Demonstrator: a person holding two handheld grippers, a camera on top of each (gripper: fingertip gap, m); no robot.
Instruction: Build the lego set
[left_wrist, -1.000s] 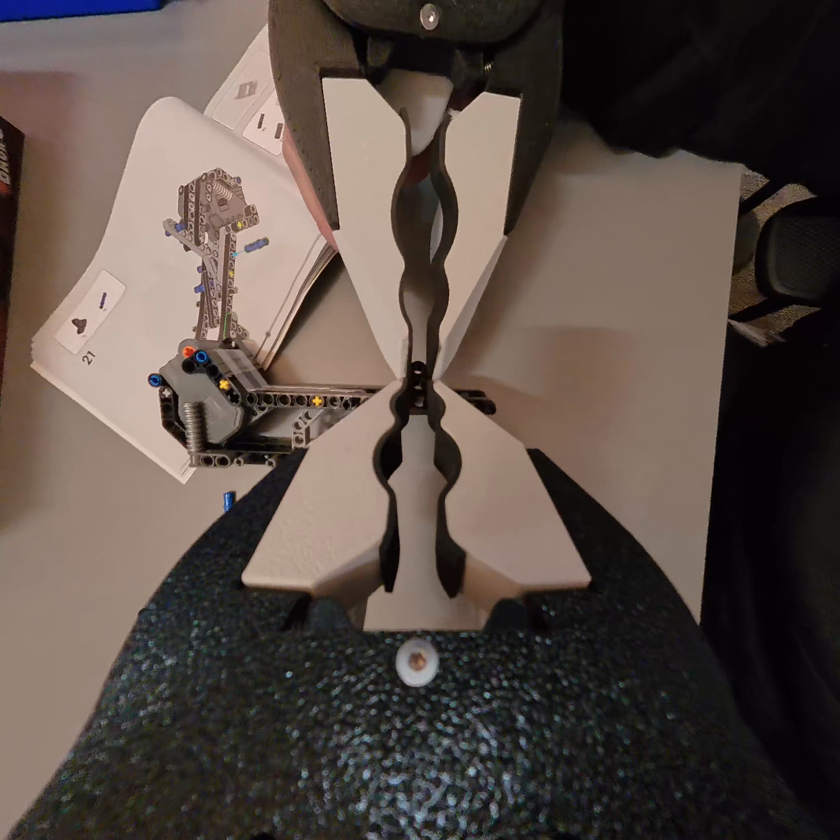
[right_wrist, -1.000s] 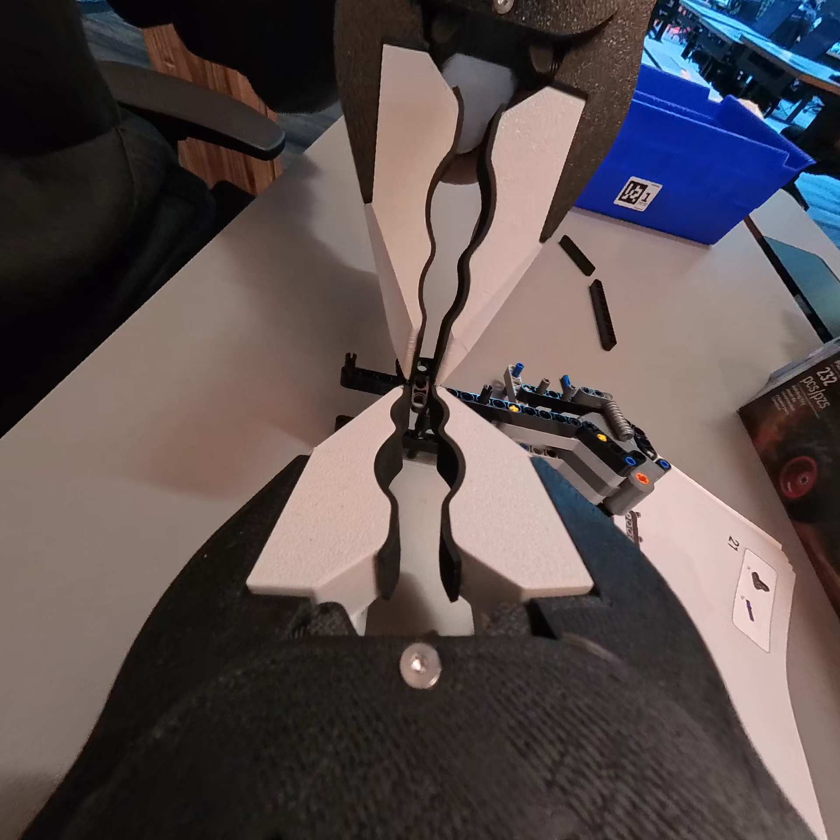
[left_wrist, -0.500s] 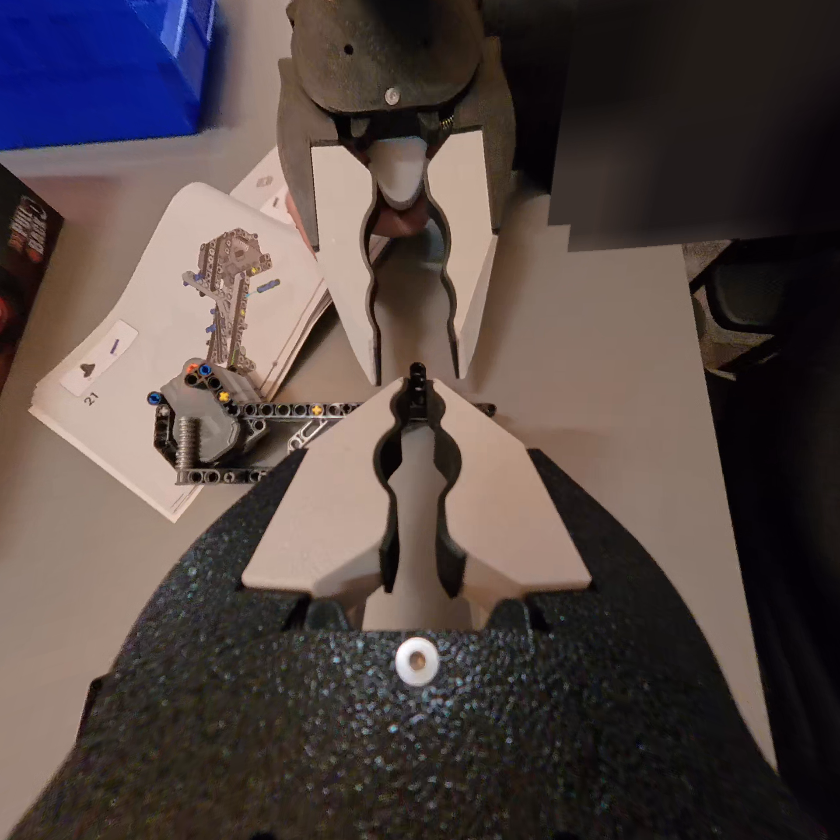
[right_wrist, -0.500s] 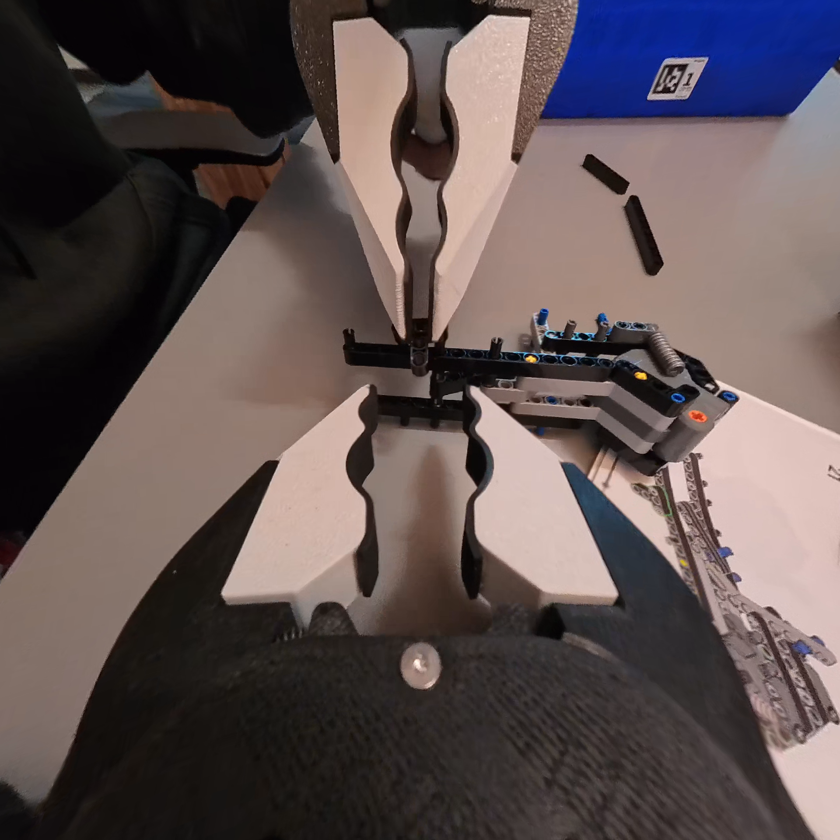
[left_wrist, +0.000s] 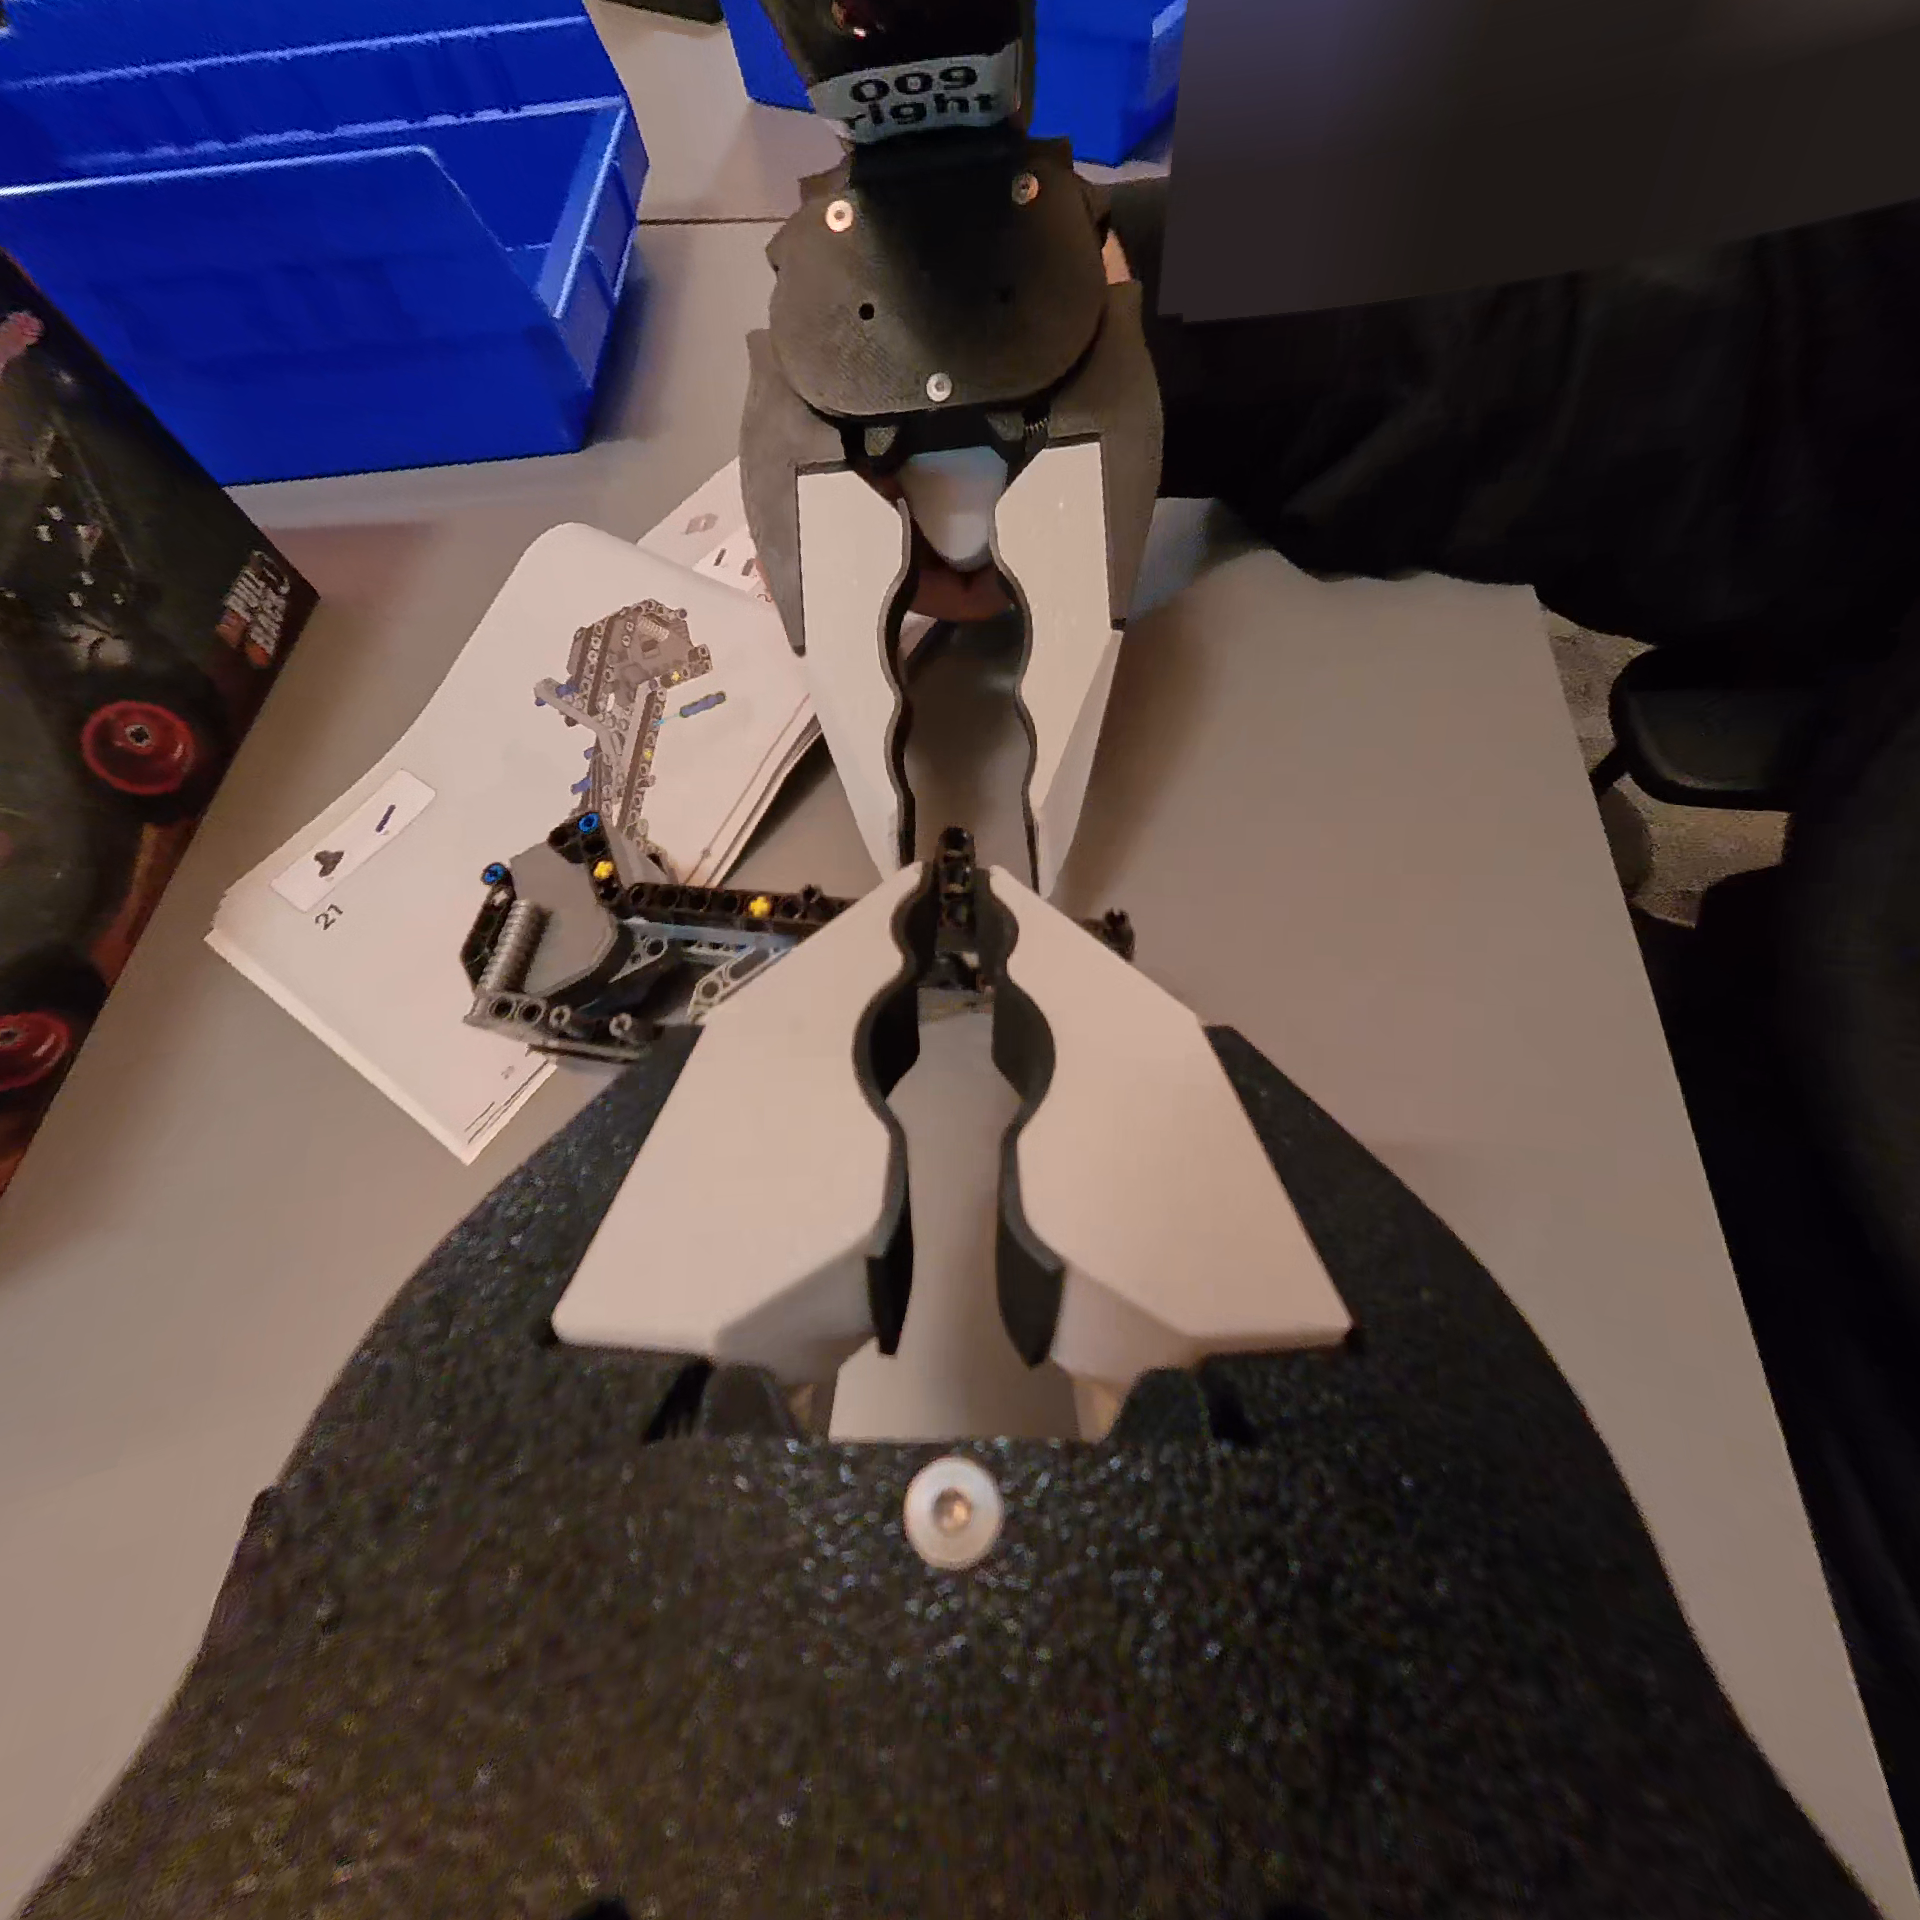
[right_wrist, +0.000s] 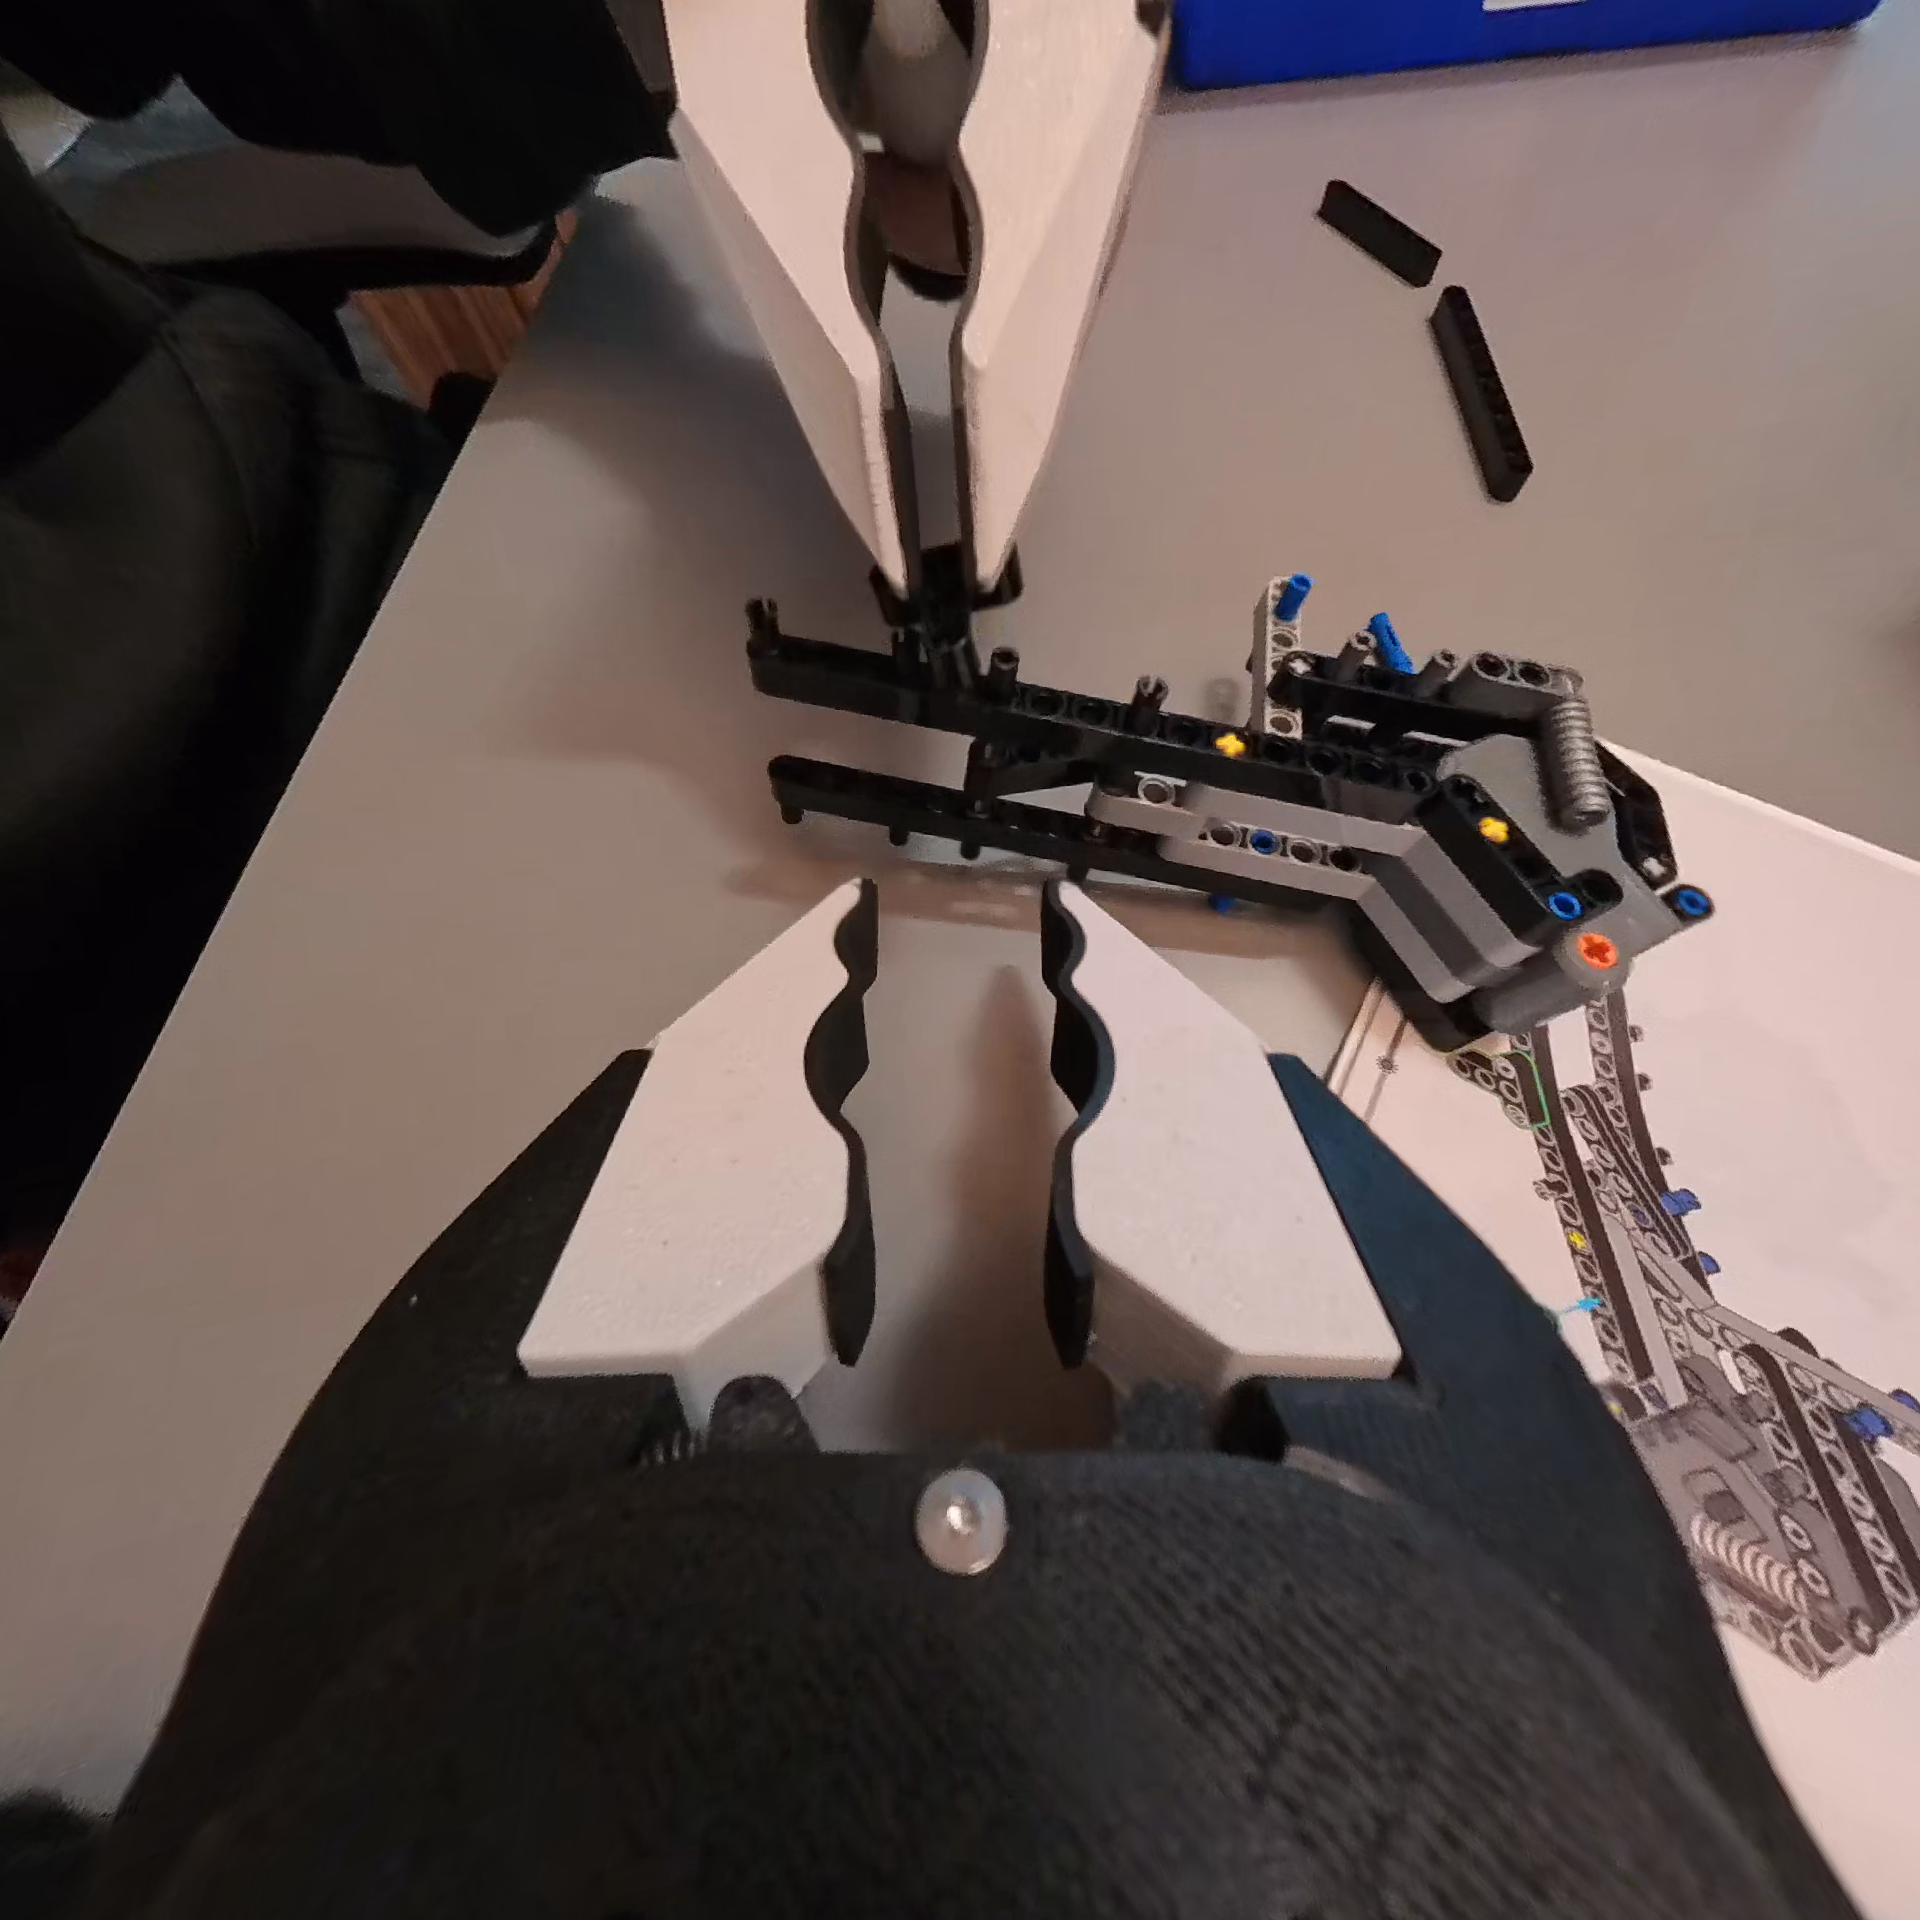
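- Lying flat on the pale grey matte table (right_wrist: 540, 582), partly over the open white instruction booklet (left_wrist: 447, 790), a half-built black-and-grey plastic beam assembly with blue pins and a metal spring (right_wrist: 1247, 790) is recorded.
- Its long axis is seen to run crosswise to both grippers' fingers; the two black studded beams at its free end point toward the table edge.
- The left gripper (left_wrist: 956, 894), white wedge fingers with wavy black rubber pads on a speckled black body, is clenched on a small black connector piece (left_wrist: 954, 883) standing upright on the farther beam.
- The right gripper (right_wrist: 956, 904) is released, its fingers spread and nothing held; its tips sit just short of the nearer beam, directly opposite the left.
- The left is judged nearer the work; the right is apart from it.
- Two loose black rectangular beams (right_wrist: 1475, 395) are noted well apart, beyond the assembly.
- Blue plastic bins (left_wrist: 312, 260) and a dark printed cardboard box (left_wrist: 104, 727) are set along the far side.
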